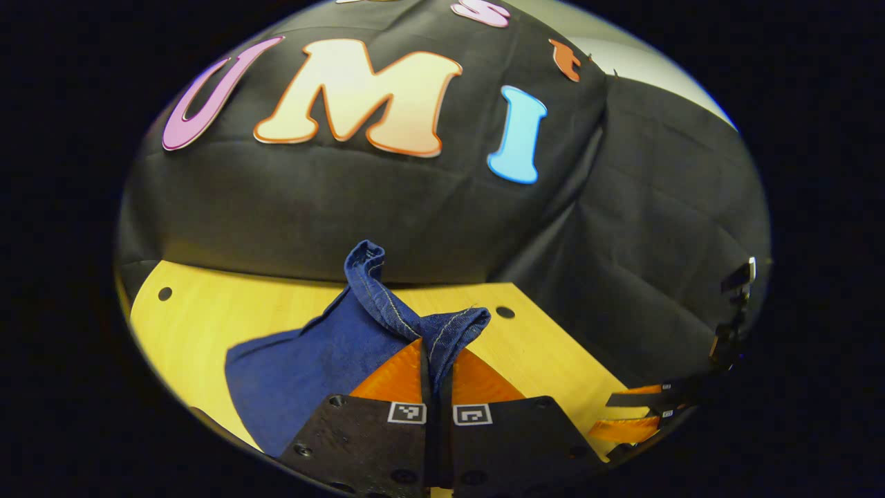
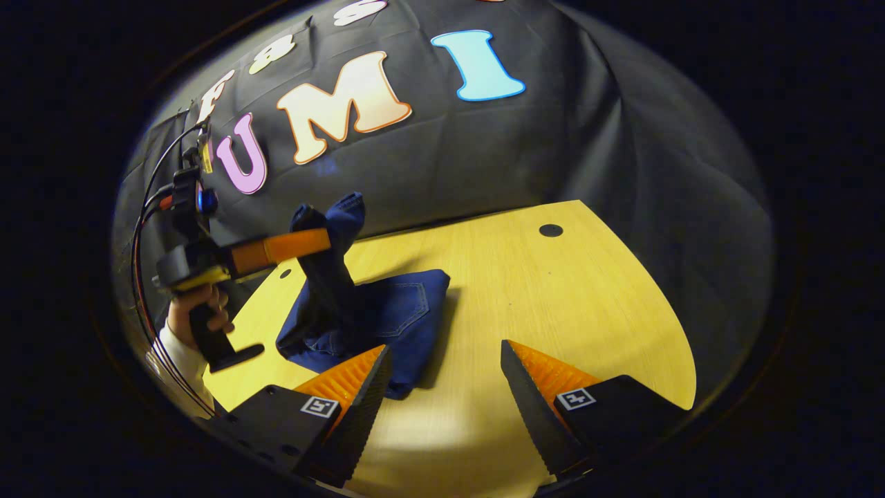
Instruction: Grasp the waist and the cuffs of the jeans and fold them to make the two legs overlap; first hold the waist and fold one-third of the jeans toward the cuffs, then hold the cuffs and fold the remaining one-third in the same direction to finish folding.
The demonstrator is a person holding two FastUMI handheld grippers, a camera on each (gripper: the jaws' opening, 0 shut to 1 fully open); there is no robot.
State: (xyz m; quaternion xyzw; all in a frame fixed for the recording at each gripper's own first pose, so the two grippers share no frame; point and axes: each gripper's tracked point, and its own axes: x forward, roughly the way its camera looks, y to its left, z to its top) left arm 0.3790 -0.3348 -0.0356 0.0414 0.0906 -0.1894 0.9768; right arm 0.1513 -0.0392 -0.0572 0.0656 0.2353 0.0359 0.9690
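The left hand-held gripper [image 1: 435, 373] is clenching a raised jeans [image 2: 387, 311] hem, probably the cuffs, left of frame; the right hand-held gripper [image 2: 442, 387] is hovering released, nearer the counter [image 2: 553, 290].

The jeans [image 1: 311, 360] are dark denim cloth, matt and a little rough with pale stitched seams, the table [image 2: 553, 290] is smooth light wood with a soft shine, and the booth wall [image 1: 346, 207] is matt, wrinkled cloth.
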